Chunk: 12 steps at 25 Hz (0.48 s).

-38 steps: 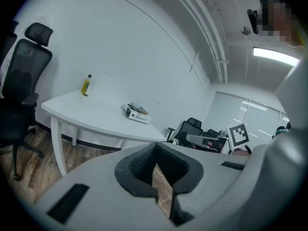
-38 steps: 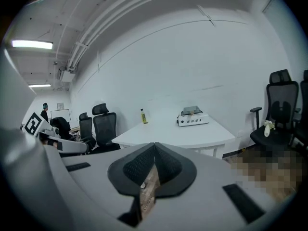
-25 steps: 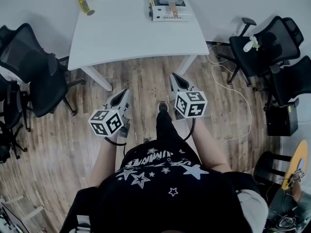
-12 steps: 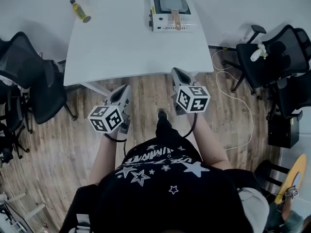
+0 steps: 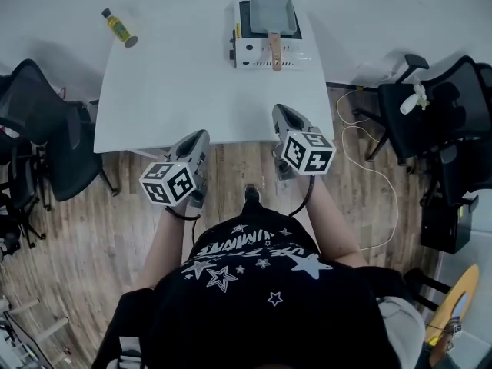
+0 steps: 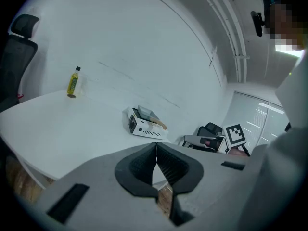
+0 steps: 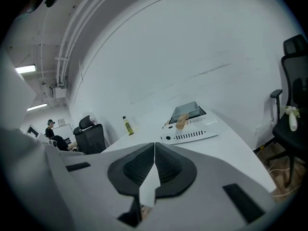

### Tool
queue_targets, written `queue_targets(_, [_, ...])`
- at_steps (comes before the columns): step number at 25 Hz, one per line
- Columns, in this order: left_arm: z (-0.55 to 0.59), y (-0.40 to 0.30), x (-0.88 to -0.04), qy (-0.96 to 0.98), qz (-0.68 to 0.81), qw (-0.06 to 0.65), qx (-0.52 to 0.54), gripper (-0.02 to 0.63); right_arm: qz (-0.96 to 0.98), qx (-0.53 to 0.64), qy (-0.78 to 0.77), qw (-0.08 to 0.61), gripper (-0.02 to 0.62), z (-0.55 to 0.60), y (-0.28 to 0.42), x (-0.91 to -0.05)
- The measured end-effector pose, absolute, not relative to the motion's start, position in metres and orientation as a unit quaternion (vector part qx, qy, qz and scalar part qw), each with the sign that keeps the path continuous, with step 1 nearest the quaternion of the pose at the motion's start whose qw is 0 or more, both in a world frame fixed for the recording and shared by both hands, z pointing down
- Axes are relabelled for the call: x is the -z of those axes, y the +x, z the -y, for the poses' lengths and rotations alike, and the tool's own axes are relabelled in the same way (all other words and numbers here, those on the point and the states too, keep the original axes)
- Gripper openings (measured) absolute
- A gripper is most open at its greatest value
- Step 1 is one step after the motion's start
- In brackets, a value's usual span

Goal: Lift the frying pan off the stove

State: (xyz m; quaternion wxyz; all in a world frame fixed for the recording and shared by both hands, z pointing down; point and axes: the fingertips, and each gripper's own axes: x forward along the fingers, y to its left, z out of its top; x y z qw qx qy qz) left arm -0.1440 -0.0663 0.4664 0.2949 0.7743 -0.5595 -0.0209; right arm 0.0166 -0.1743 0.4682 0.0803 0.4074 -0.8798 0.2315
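Note:
A rectangular grey frying pan (image 5: 270,13) with a wooden handle (image 5: 275,49) sits on a white portable stove (image 5: 266,43) at the far side of the white table (image 5: 192,83). Both grippers hang at the table's near edge, well short of the stove. The left gripper (image 5: 201,137) is shut and empty; so is the right gripper (image 5: 281,113). In the left gripper view the pan (image 6: 147,113) and stove (image 6: 143,126) lie beyond the shut left gripper (image 6: 156,146). The right gripper view shows the pan (image 7: 186,110) on the stove (image 7: 190,130) past the shut right gripper (image 7: 154,146).
A small yellow bottle (image 5: 118,26) lies at the table's far left corner. Black office chairs stand to the left (image 5: 42,141) and to the right (image 5: 434,110) of the table. A white cable (image 5: 377,167) trails over the wooden floor on the right.
The person has stepped toward the table. The table and stove sit lower and nearer in the head view, and both gripper tips now reach the table's near edge. Both jaws stay shut.

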Motion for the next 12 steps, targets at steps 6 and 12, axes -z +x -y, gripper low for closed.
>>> queue_targets(6, [0.108, -0.133, -0.47, 0.772, 0.564, 0.294, 0.016, 0.009, 0.879, -0.275, 0.384, 0.07, 0.009, 0.21, 0.023, -0.477])
queue_targets(12, [0.132, -0.131, -0.473, 0.765, 0.574, 0.291, 0.016, 0.009, 0.883, -0.323, 0.334, 0.06, 0.015, 0.233, 0.015, -0.481])
